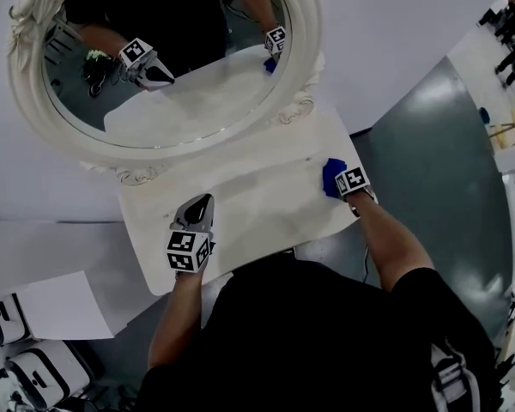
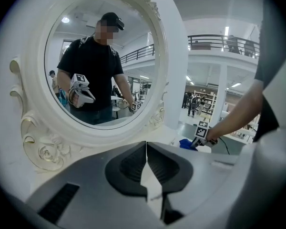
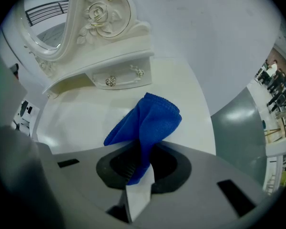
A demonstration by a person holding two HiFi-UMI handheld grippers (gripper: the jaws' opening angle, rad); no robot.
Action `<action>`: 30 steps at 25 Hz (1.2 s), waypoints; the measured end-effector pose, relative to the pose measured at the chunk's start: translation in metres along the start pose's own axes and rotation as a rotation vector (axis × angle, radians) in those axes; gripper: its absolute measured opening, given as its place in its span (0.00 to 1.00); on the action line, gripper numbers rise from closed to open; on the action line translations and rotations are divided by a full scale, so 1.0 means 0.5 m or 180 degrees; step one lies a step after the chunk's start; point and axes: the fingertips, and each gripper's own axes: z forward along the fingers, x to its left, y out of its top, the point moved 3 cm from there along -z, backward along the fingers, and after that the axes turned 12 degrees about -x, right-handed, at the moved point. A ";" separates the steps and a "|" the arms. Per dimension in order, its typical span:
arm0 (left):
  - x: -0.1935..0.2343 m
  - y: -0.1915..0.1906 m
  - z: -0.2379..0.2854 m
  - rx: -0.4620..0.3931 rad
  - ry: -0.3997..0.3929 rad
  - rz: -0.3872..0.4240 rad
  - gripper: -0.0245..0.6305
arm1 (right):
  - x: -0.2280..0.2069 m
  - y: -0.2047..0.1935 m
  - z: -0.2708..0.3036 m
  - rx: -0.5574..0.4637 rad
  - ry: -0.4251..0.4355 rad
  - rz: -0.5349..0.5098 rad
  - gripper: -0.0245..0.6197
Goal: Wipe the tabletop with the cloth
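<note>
A blue cloth is pinched in my right gripper, its free end resting on the white tabletop. From the head view the cloth lies near the table's right edge, just ahead of the right gripper. My left gripper hovers over the front left part of the tabletop, shut with nothing between its jaws. In the left gripper view the left gripper points at the mirror, and the blue cloth shows far right.
An oval mirror in an ornate white frame stands at the table's back. A small drawer with a knob sits under the mirror base. Grey floor lies to the right, and white boxes stand at the lower left.
</note>
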 end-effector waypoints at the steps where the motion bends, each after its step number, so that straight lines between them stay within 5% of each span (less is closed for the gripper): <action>1: 0.004 0.000 -0.006 -0.0009 0.0018 -0.0004 0.06 | 0.000 0.001 -0.001 0.0013 -0.0028 0.0005 0.11; 5: 0.022 0.004 -0.038 -0.0065 0.0100 -0.0019 0.06 | 0.022 0.014 -0.011 -0.0026 -0.0083 -0.0025 0.10; 10: 0.054 0.004 -0.094 -0.0134 0.0253 -0.0041 0.06 | 0.140 0.067 -0.012 -0.0202 0.0279 -0.0215 0.10; 21: 0.130 -0.032 -0.269 -0.0223 0.0772 -0.0175 0.06 | 0.587 0.183 0.022 -0.0286 0.1360 -0.1017 0.10; 30: 0.188 -0.075 -0.422 -0.0258 0.1181 -0.0319 0.06 | 0.947 0.178 0.028 -0.0110 0.2073 -0.1594 0.10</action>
